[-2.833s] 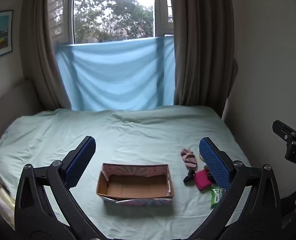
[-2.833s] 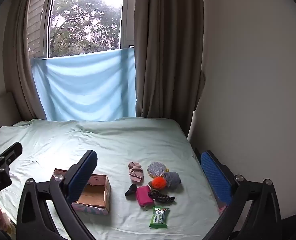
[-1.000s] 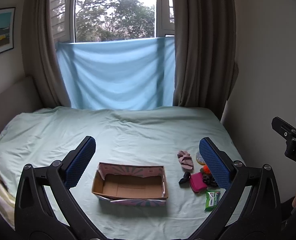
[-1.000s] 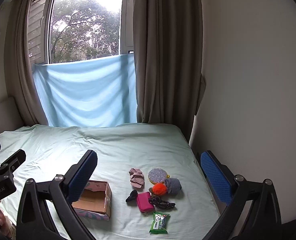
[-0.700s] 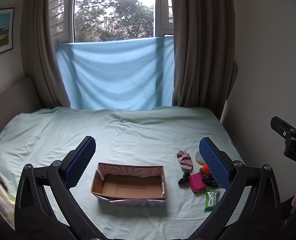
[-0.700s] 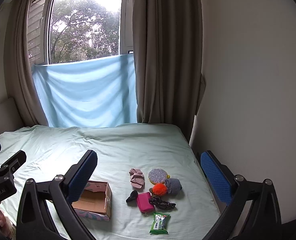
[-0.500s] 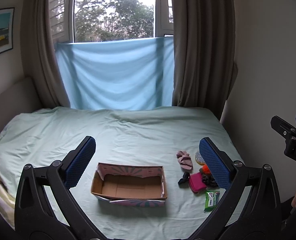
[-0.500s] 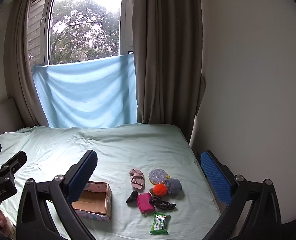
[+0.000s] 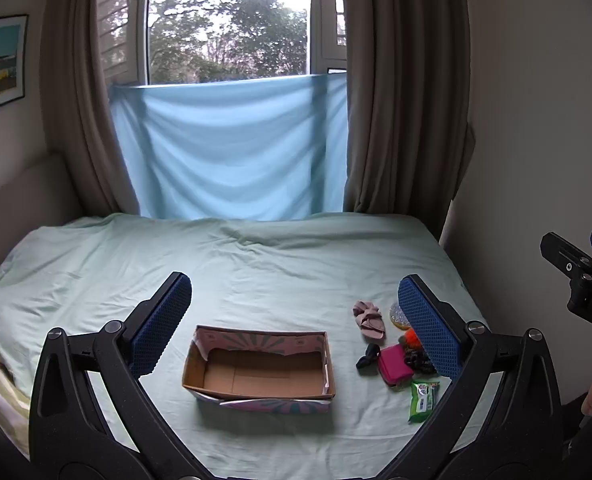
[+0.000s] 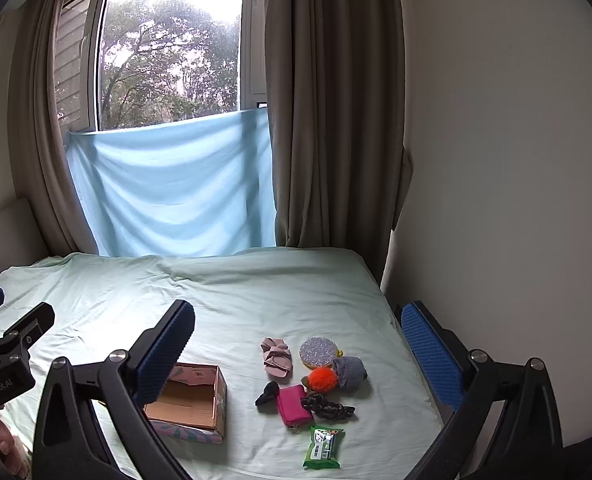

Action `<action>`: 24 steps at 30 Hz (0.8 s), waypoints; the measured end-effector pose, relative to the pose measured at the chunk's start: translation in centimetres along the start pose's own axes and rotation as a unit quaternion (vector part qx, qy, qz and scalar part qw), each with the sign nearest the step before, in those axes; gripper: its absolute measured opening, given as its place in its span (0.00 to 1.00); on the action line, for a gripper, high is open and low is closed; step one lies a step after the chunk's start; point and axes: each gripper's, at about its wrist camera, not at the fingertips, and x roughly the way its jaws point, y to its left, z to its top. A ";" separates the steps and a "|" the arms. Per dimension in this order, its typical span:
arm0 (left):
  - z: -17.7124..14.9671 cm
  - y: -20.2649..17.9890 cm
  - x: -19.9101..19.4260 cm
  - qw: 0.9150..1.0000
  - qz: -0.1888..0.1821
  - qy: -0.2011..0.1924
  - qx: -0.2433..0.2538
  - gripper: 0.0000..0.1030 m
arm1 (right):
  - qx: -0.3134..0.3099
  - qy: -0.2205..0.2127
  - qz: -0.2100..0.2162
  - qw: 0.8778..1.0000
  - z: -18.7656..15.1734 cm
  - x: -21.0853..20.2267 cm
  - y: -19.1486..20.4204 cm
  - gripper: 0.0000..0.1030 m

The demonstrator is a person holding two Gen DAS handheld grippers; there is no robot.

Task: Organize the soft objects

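Your cardboard box sits open on the bed with nothing in it, its outer walls printed in pink and teal. The soft things lie in a cluster to its right, well apart from it: a pink sandal, a glittery round pad, a grey cloth bundle, an orange pompom, a black scrunchie, a magenta pouch, a dark patterned scrunchie and a green wipes packet, whose print is too small to read. Your left claw and right claw both hang wide open, gripping nothing. "GenRobot.AI" shows on the left tool's body.
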 end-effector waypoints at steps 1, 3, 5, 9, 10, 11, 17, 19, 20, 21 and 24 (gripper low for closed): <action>0.0 0.0 0.0 1.000 0.000 0.000 0.000 0.99 | 0.000 0.000 0.000 1.000 0.0 0.0 0.0 1.00; 0.0 0.3 0.0 1.000 -0.001 -0.001 -0.001 0.99 | 0.000 -0.001 -0.001 1.000 0.1 -0.1 0.1 1.00; 0.0 0.3 0.0 1.000 -0.002 -0.001 -0.001 0.99 | 0.000 -0.001 -0.002 1.000 0.1 -0.1 0.3 1.00; -0.1 0.5 -0.1 1.000 -0.004 -0.002 -0.001 0.99 | 0.000 -0.001 -0.003 1.000 0.1 0.0 0.3 1.00; 0.0 0.5 -0.1 1.000 -0.005 -0.002 -0.001 0.99 | 0.000 -0.002 -0.003 1.000 0.1 -0.1 0.3 1.00; 0.0 0.6 -0.1 1.000 -0.005 -0.002 -0.001 0.99 | 0.001 -0.002 -0.003 1.000 0.1 -0.1 0.4 1.00; 0.4 0.7 0.9 1.000 -0.014 0.009 -0.002 0.99 | 0.005 0.003 -0.010 1.000 0.2 0.4 0.5 1.00; 0.6 0.5 1.7 1.000 -0.022 0.018 -0.002 0.99 | 0.006 0.008 -0.016 1.000 0.3 0.9 0.4 1.00; 0.6 0.3 2.2 0.999 -0.026 0.023 -0.002 0.99 | 0.006 0.011 -0.020 1.000 0.3 1.2 0.3 1.00; 0.6 0.1 2.8 0.999 -0.030 0.030 -0.001 0.99 | 0.007 0.015 -0.025 1.000 0.2 1.6 0.1 1.00; 0.0 -1.2 5.4 0.998 -0.041 0.053 -0.001 0.99 | 0.007 0.026 -0.034 0.999 -0.6 3.2 -0.9 1.00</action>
